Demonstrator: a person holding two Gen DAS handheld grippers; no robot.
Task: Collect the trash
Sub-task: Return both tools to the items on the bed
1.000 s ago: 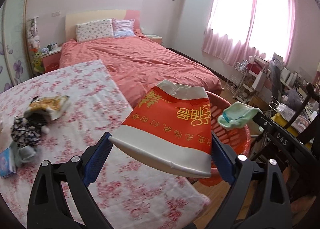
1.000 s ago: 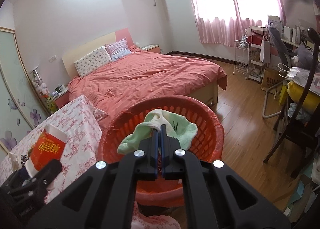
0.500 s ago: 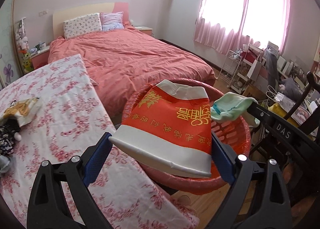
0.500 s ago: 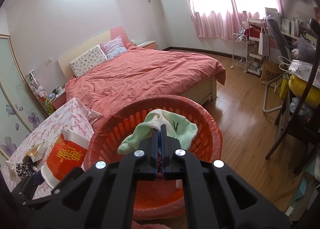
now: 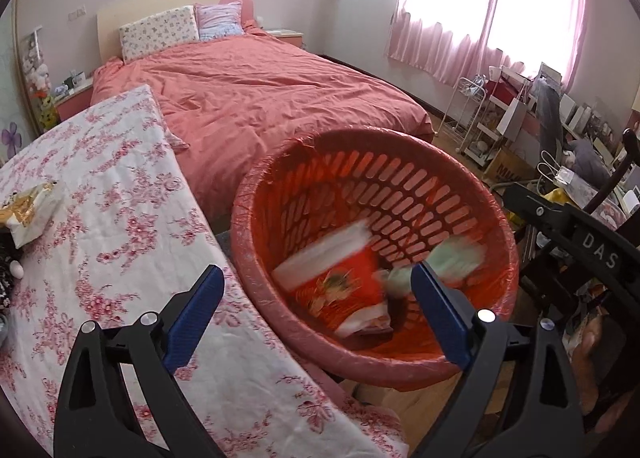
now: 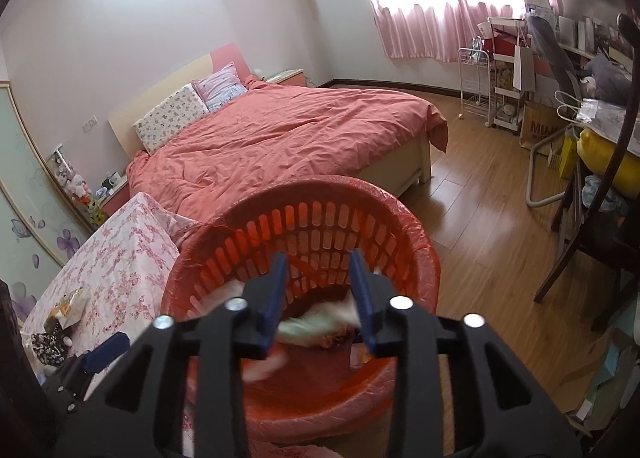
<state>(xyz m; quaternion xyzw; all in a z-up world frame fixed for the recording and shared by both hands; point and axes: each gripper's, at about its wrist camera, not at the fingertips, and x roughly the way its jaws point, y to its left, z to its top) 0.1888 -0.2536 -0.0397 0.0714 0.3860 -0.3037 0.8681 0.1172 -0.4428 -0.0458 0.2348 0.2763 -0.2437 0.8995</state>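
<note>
A red slotted basket (image 5: 400, 193) lined with clear plastic stands beside the floral-cloth table; it also shows in the right wrist view (image 6: 312, 225). My left gripper (image 5: 316, 298) is open and empty over the basket's near rim. A red and white paper cup (image 5: 340, 278) is blurred inside the basket. A pale green cloth (image 5: 452, 258) is blurred beside it. My right gripper (image 6: 318, 286) is open above the basket, with the green cloth (image 6: 308, 326) blurred below it.
The table with pink floral cloth (image 5: 112, 217) holds a yellow snack wrapper (image 5: 28, 209) and a dark patterned item (image 6: 48, 346) at its left. A bed with a salmon cover (image 5: 260, 97) lies behind. A cluttered desk, rack and chairs (image 6: 580, 117) stand at the right.
Both grippers opened. The red and white cup left my left gripper and the green cloth left my right gripper; both are dropping into the basket. The left gripper swung over the basket.
</note>
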